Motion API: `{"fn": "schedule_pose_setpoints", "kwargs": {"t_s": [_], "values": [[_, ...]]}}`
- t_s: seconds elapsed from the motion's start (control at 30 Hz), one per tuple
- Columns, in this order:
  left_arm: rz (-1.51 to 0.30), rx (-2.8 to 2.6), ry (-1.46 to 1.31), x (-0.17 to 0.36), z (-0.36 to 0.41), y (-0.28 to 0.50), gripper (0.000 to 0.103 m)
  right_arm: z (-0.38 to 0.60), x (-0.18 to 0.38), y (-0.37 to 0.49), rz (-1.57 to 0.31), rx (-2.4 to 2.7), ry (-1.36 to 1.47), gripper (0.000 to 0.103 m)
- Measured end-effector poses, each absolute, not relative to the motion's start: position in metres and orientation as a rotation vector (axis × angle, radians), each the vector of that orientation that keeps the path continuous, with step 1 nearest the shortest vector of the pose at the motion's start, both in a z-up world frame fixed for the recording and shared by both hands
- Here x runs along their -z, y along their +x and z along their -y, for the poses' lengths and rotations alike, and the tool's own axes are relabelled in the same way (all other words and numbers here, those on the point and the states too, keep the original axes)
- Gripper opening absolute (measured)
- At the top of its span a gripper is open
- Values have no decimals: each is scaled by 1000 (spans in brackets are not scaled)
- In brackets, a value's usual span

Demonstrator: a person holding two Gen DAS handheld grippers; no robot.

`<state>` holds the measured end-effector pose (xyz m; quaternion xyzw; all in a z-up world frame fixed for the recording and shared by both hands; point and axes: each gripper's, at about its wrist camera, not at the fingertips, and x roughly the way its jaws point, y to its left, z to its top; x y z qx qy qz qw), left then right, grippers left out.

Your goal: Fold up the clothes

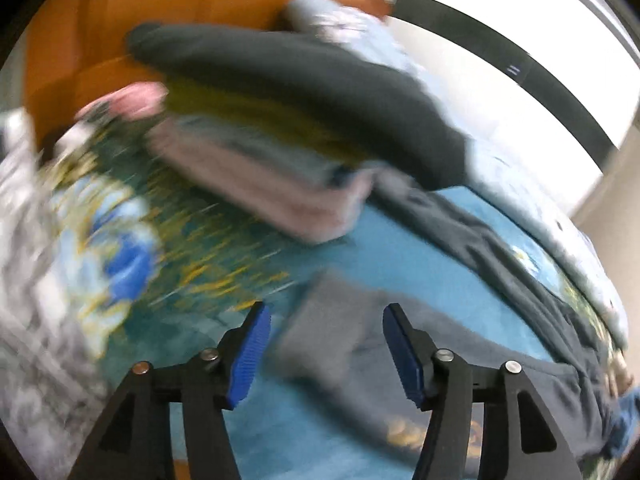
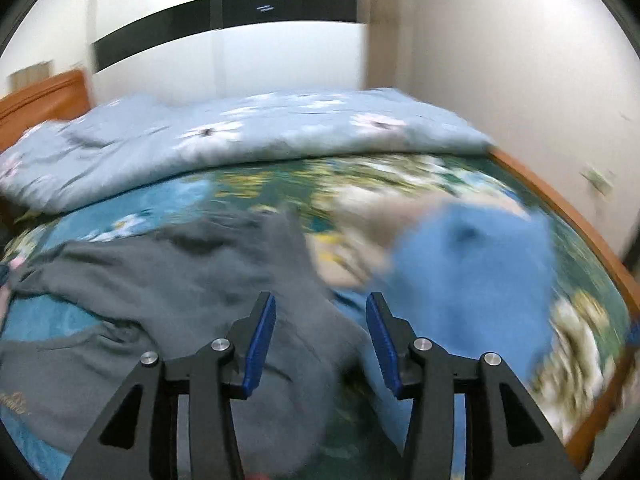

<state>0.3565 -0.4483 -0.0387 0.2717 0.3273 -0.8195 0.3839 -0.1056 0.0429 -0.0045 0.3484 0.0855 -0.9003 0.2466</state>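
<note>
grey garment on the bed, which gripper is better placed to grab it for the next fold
Probably the right gripper: its open fingers hang over the grey garment. The left gripper, also open, sees only a grey corner.

Bed point(image 2: 592, 248) w/ orange wood frame, teal floral sheet. On it: grey garment point(image 2: 168, 280) spread flat, blue garment point(image 2: 472, 280) to its right, light-blue floral duvet point(image 2: 240, 136) bunched along far side, stack of folded clothes point(image 1: 280, 152) w/ dark piece on top
</note>
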Motion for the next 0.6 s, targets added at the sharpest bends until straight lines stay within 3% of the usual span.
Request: {"fn": "schedule_pose_setpoints", "kwargs": {"t_s": [0.17,0.43,0.47,0.53,0.57,0.6], "values": [[-939,2209,813,42,455,280,65,30,25,-186,-176,2291,1101,48],[-839,2267,908,49,457,229,65,86,73,-280,-192,2310,1358,48],[-836,2260,912,50,460,226,65,85,75,-284,-161,2295,1374,46],[-854,2245,911,51,462,224,65,83,76,-286,-101,2254,1378,27],[-880,2236,910,54,468,221,65,83,76,-287,-99,2248,1381,11],[-911,2230,908,56,474,217,65,83,76,-289,-97,2241,1384,8]]}}
